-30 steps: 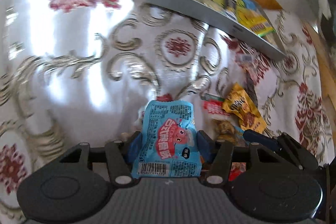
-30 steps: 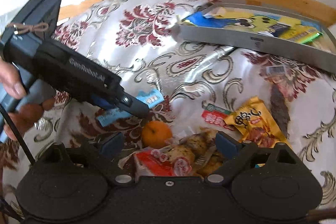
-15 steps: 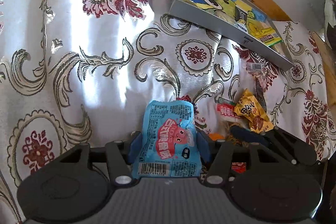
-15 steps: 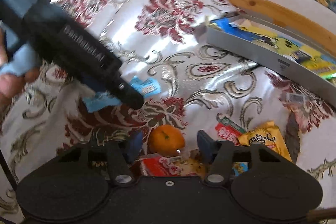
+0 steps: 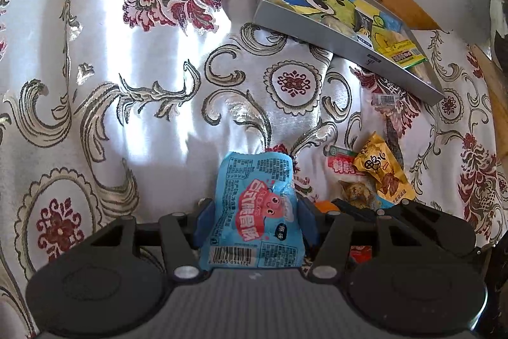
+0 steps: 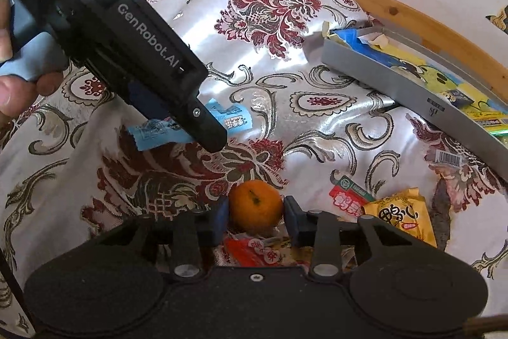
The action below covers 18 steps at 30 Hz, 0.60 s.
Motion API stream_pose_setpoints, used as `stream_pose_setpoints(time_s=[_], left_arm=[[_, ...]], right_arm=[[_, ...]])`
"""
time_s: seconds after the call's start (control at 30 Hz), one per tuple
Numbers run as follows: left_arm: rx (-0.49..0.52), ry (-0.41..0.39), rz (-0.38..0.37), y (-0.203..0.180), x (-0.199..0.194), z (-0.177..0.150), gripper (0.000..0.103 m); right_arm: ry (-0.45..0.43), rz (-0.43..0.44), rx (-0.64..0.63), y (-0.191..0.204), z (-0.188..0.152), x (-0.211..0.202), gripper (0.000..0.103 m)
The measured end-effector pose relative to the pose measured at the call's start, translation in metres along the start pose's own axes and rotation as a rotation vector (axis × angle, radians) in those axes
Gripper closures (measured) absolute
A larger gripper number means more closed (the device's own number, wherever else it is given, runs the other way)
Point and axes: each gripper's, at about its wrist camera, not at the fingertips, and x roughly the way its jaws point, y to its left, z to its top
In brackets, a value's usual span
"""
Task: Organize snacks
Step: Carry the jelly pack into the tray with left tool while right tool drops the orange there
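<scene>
I am holding the blue snack packet (image 5: 257, 212) pinched in my left gripper (image 5: 255, 220) above the cloth; my right gripper (image 6: 255, 220) is bracketing the orange (image 6: 255, 207), jaws barely apart; next, I judge, carrying both to the grey tray (image 6: 397, 84).

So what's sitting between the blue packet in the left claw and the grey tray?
Nothing: in the left wrist view only bare patterned cloth stretches from the blue packet up to the grey tray.

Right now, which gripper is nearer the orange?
Right. The right gripper has its jaws on either side of the orange; the left gripper, holding a blue packet, hovers apart from it.
</scene>
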Motion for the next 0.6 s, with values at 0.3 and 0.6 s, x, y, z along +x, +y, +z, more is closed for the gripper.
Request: stream_pose_setpoints(time_s=[0.3, 0.6], left_arm=[[0.004, -0.025, 0.005, -0.004, -0.002, 0.002, 0.042], [0.076, -0.082, -0.030, -0.036, -0.007, 0.033, 0.042]], right_arm=[[-0.084, -0.078, -0.060, 0.004, 0.005, -0.016, 0.065], [-0.214, -0.222, -0.028, -0.037, 0.020, -0.032, 0.065]])
